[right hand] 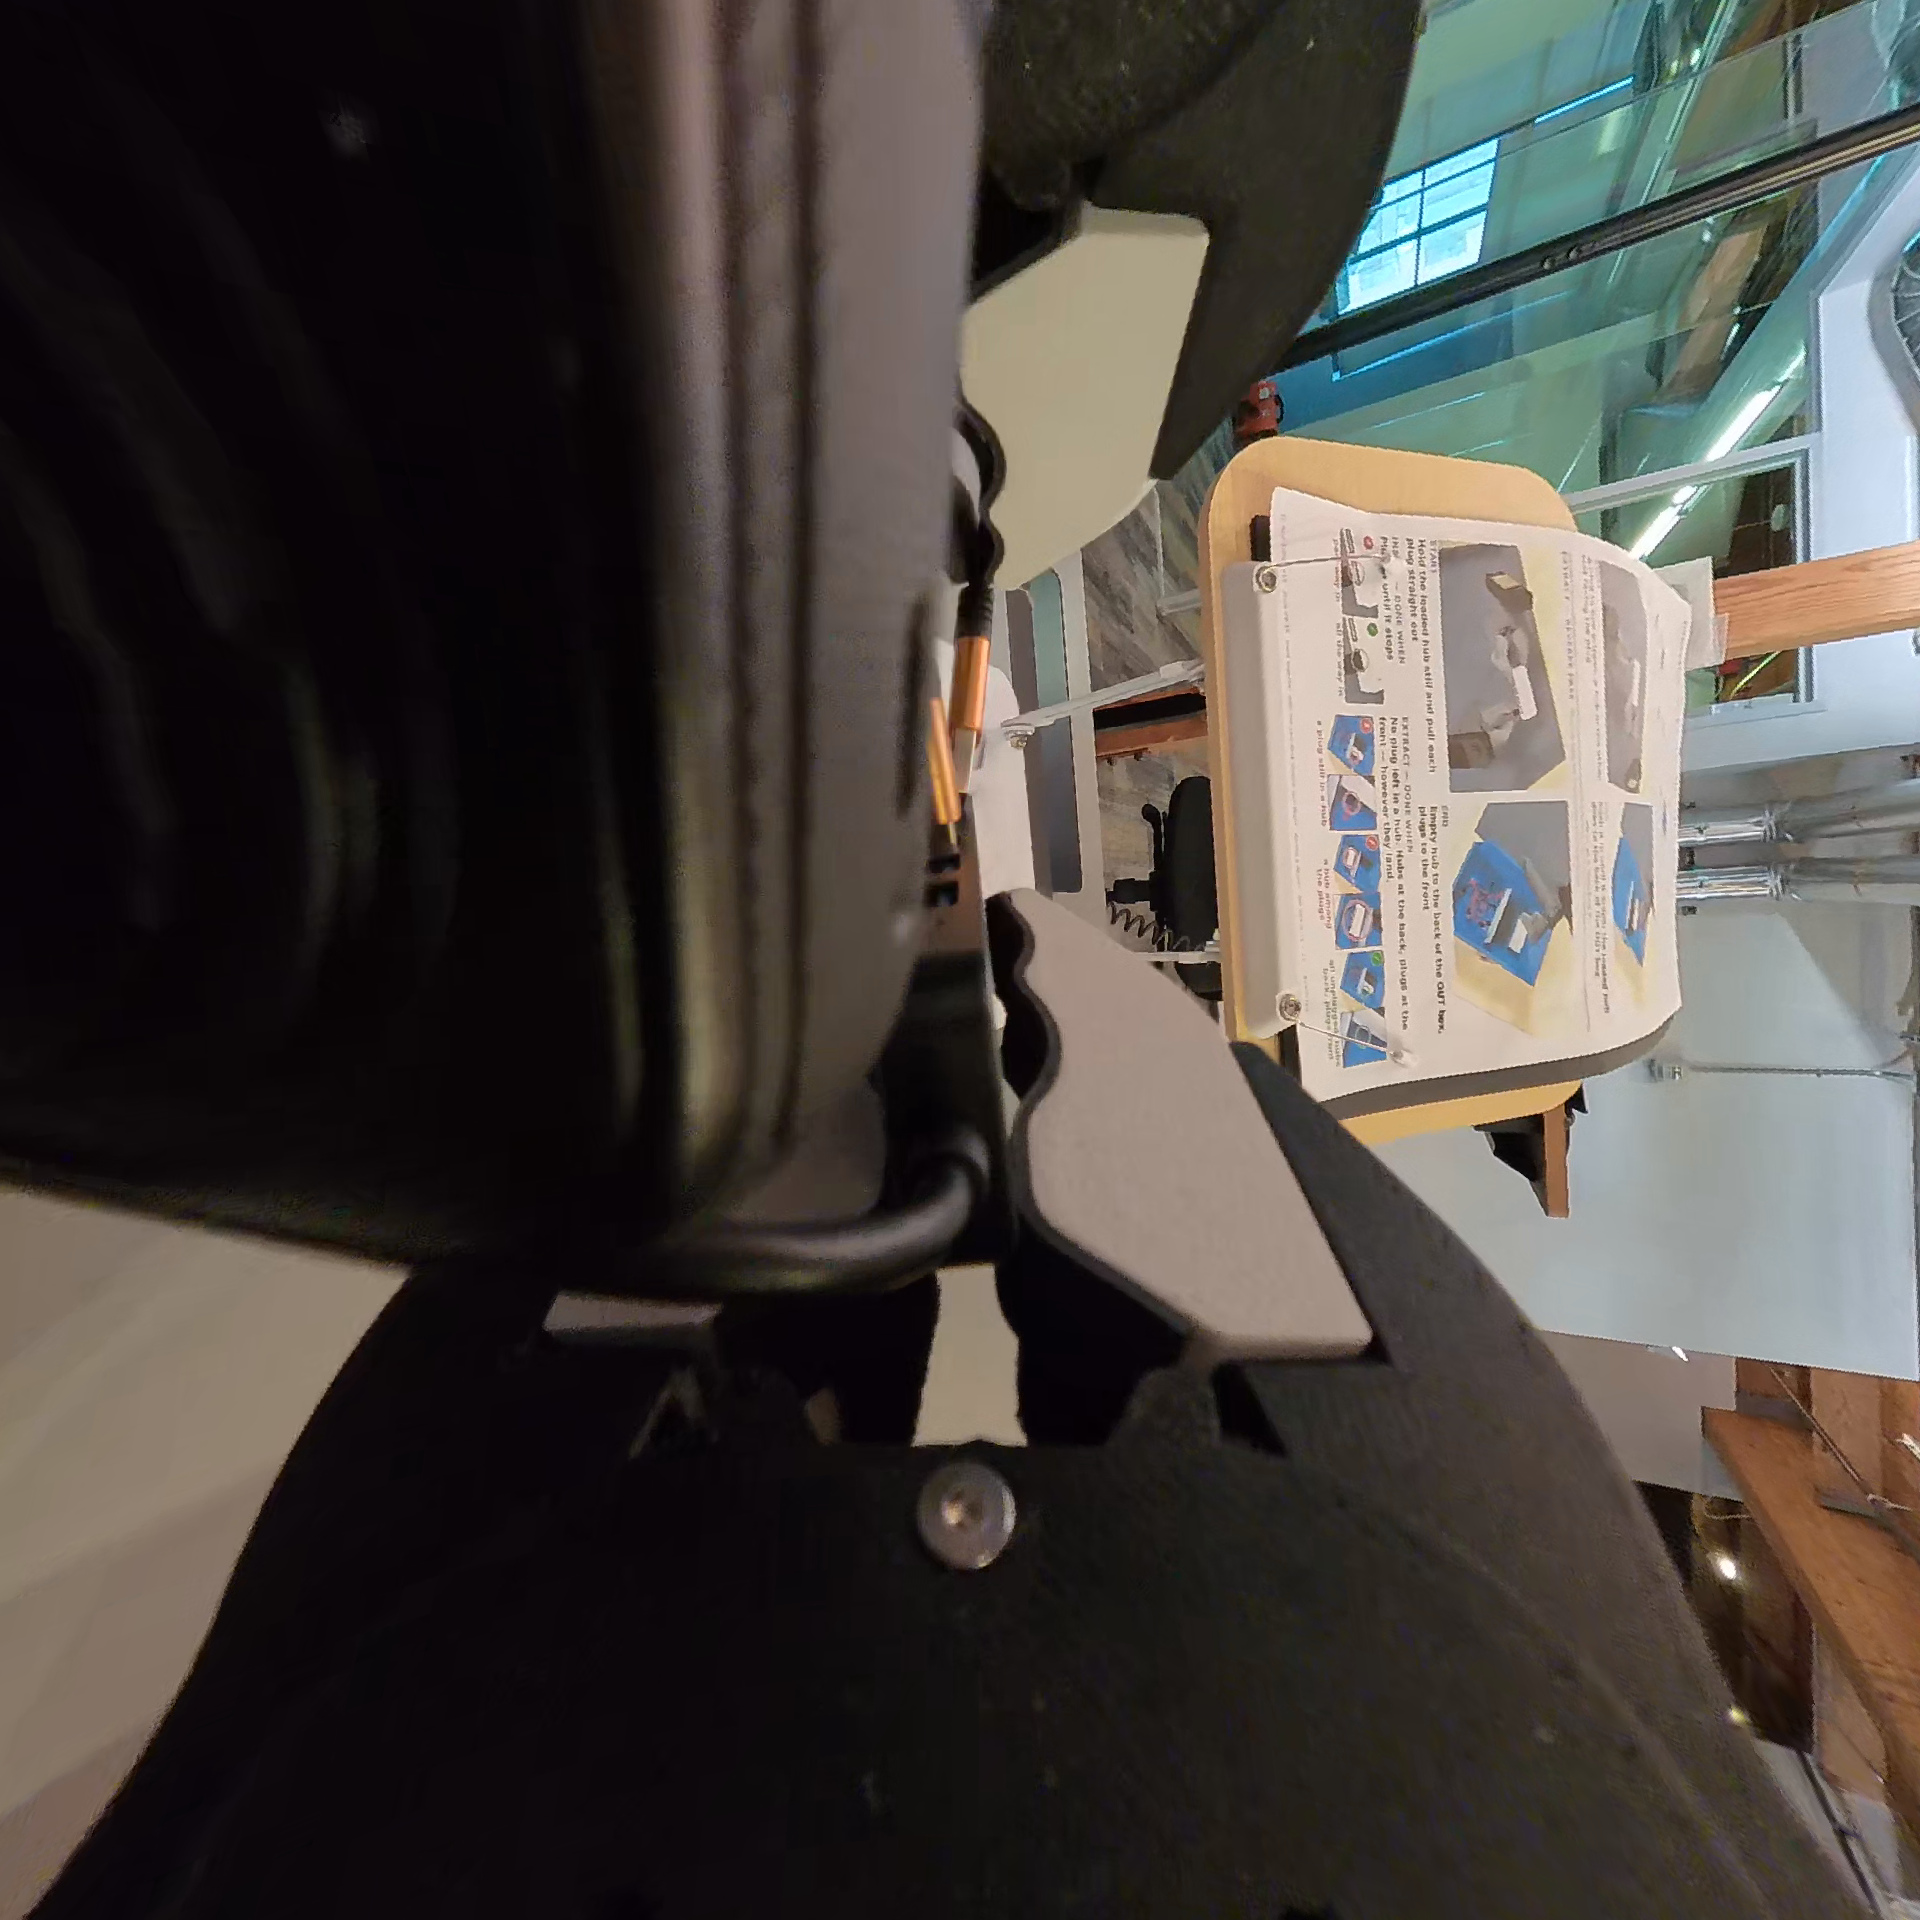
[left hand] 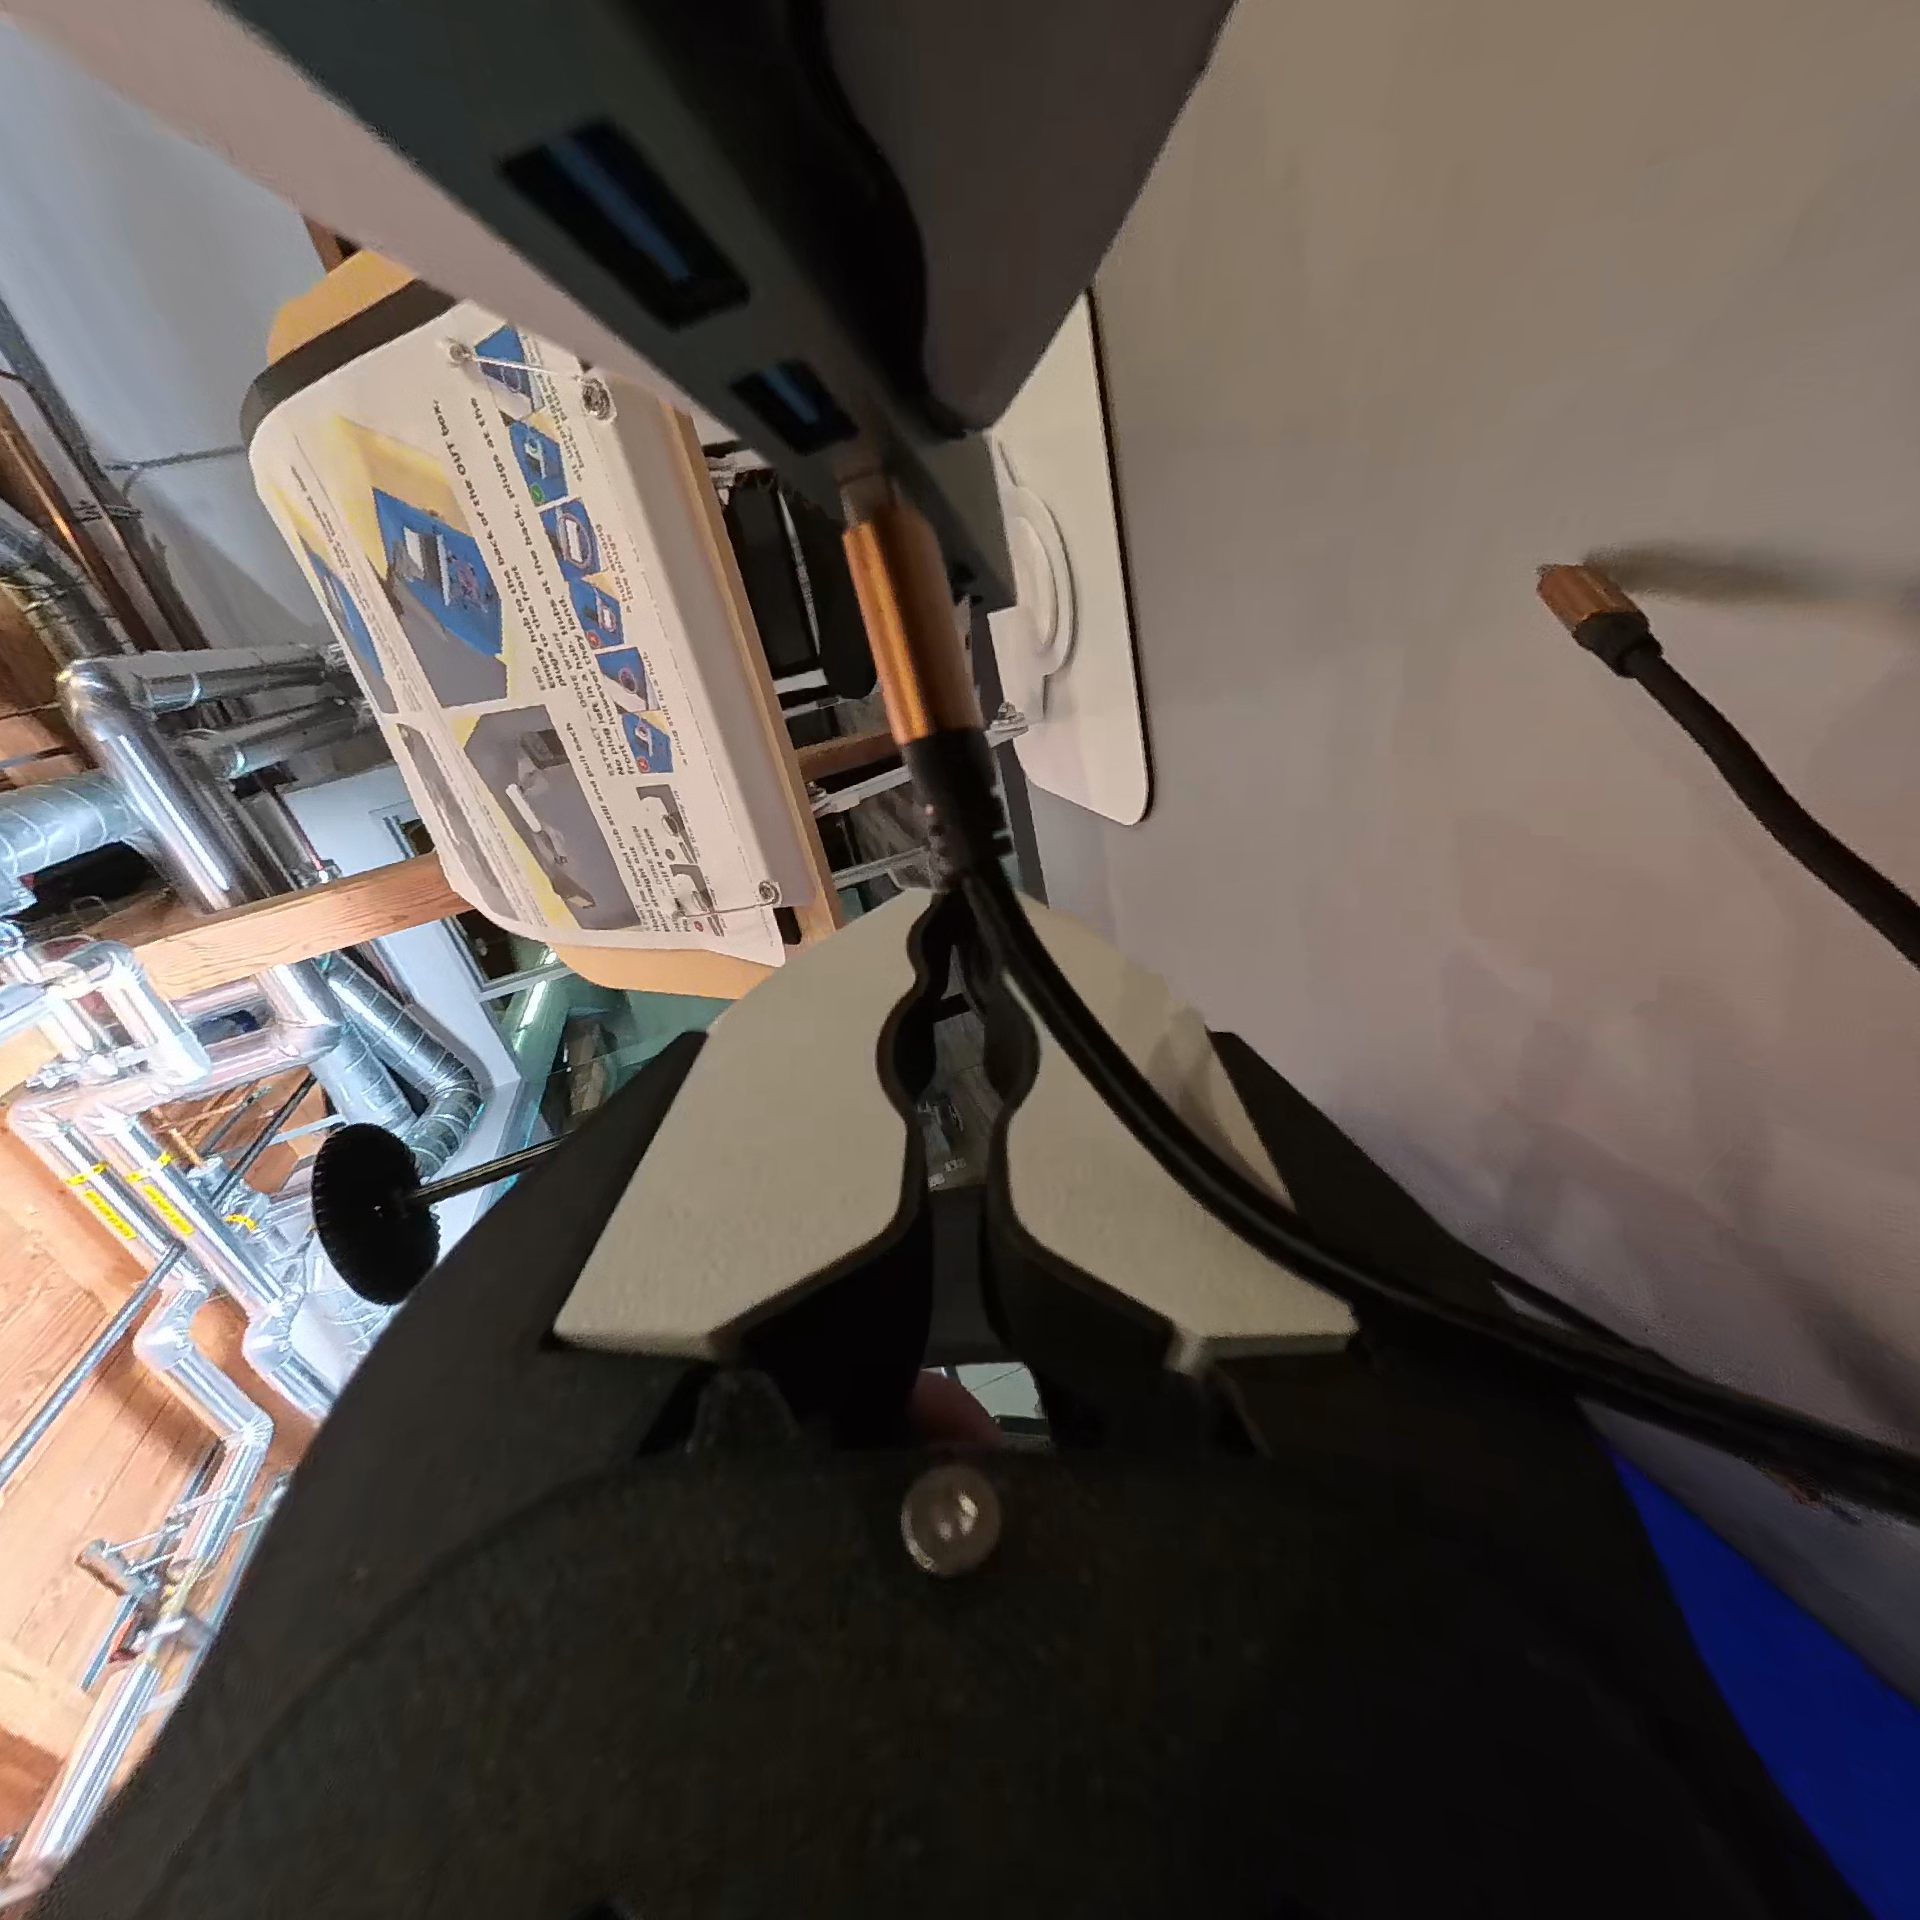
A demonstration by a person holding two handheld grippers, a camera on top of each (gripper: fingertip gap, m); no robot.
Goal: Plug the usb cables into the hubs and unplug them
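Observation:
A dark grey USB hub [left hand: 665,177] with blue ports fills the top of the left wrist view. A copper-sleeved USB plug [left hand: 904,634] has its metal tip at a hub port. My left gripper [left hand: 956,935] is shut on this plug's black cable [left hand: 1143,1132], just behind the plug. A second copper plug [left hand: 1579,603] with a black cable lies loose on the grey table [left hand: 1507,312]. In the right wrist view the hub [right hand: 520,623] sits between the fingers of my right gripper [right hand: 956,925], which is shut on it. The hub hides the left finger. The held plug [right hand: 971,696] shows beyond it.
An instruction sheet on a wooden stand [left hand: 540,623] stands behind the table; it also shows in the right wrist view [right hand: 1455,779]. A white plate with a round disc [left hand: 1060,582] lies on the table. A blue mat [left hand: 1766,1662] lies near the lower right. Tip to tip, the grippers are about 8 centimetres apart.

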